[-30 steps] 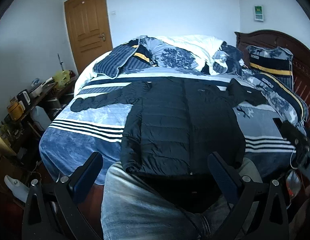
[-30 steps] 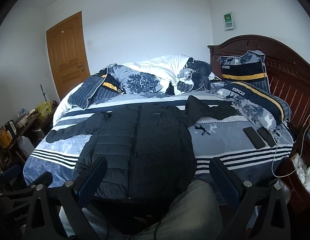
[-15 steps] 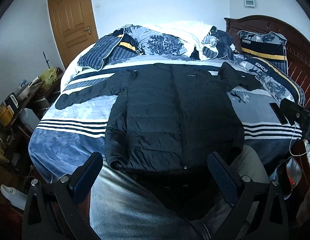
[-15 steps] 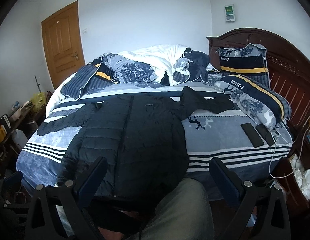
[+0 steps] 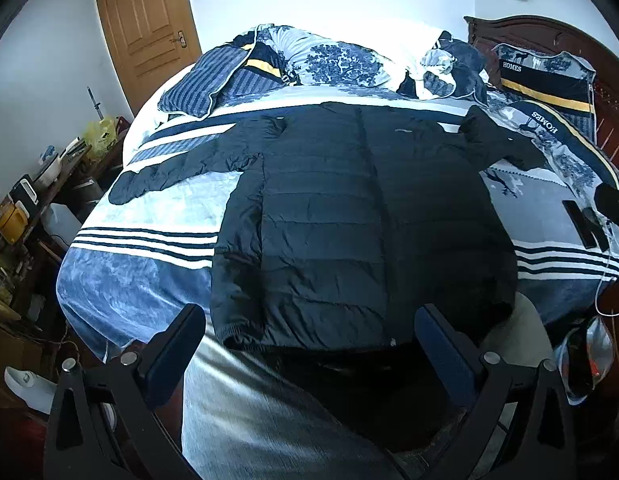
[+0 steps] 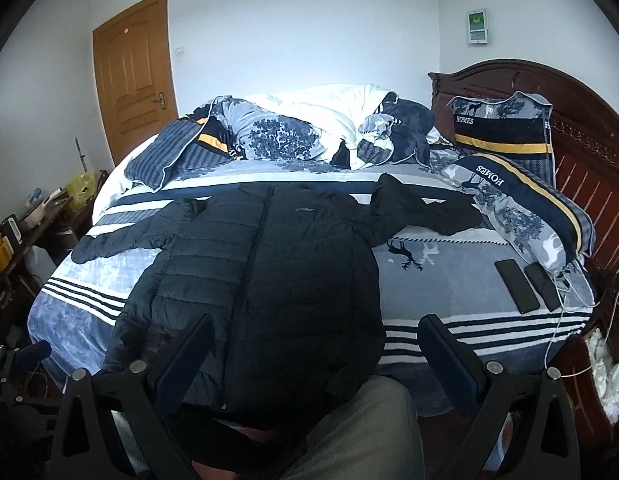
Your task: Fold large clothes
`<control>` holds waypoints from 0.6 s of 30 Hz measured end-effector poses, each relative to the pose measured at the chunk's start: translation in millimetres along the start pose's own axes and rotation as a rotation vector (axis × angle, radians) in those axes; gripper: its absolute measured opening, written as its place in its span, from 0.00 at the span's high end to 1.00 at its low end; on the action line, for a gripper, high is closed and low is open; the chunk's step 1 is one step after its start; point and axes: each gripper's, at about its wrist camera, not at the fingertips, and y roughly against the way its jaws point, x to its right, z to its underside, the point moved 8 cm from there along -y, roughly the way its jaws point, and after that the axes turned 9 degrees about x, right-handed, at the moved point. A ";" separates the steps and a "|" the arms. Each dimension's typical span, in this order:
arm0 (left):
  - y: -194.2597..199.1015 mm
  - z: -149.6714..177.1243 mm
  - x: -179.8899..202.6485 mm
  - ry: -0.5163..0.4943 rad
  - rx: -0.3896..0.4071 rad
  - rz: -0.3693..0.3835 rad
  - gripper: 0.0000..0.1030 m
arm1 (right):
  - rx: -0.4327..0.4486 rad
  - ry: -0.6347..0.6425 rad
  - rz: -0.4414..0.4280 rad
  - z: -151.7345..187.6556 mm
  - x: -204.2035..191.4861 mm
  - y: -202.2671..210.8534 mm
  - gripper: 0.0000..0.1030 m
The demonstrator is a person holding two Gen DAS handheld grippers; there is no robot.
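Hand-held gripper (image 6: 309, 352) just short of jacket (image 6: 269, 280).

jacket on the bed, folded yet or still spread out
Spread out, not folded. The jacket lies flat on the bed, front up, with one sleeve stretched toward each side. Both grippers are open and hold nothing.

Your right tongs (image 6: 315, 350) hang wide open over the black jacket (image 6: 269, 280), spread flat on the bed (image 6: 449, 292); two phones (image 6: 527, 285) lie at three o'clock.
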 end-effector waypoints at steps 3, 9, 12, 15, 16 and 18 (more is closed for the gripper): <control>-13.3 -6.0 -2.4 0.013 -0.028 0.001 0.00 | -0.017 -0.006 0.004 -1.0 1.9 -14.2 0.00; -12.7 -31.7 -0.2 0.017 0.005 0.019 0.00 | -0.033 -0.039 0.010 -12.5 7.7 -23.4 0.00; -5.6 -43.7 1.2 0.020 0.040 0.019 0.00 | -0.012 -0.045 0.025 -18.1 12.5 -18.3 0.00; -0.7 -54.7 1.3 0.019 0.062 0.021 0.00 | 0.002 -0.050 0.031 -22.8 16.2 -15.5 0.00; 1.8 -58.7 0.3 0.022 0.073 0.019 0.00 | 0.009 -0.053 0.034 -25.4 18.2 -14.5 0.00; 5.2 -67.5 -0.8 0.028 0.092 0.022 0.00 | 0.019 -0.063 0.034 -31.2 22.5 -13.1 0.00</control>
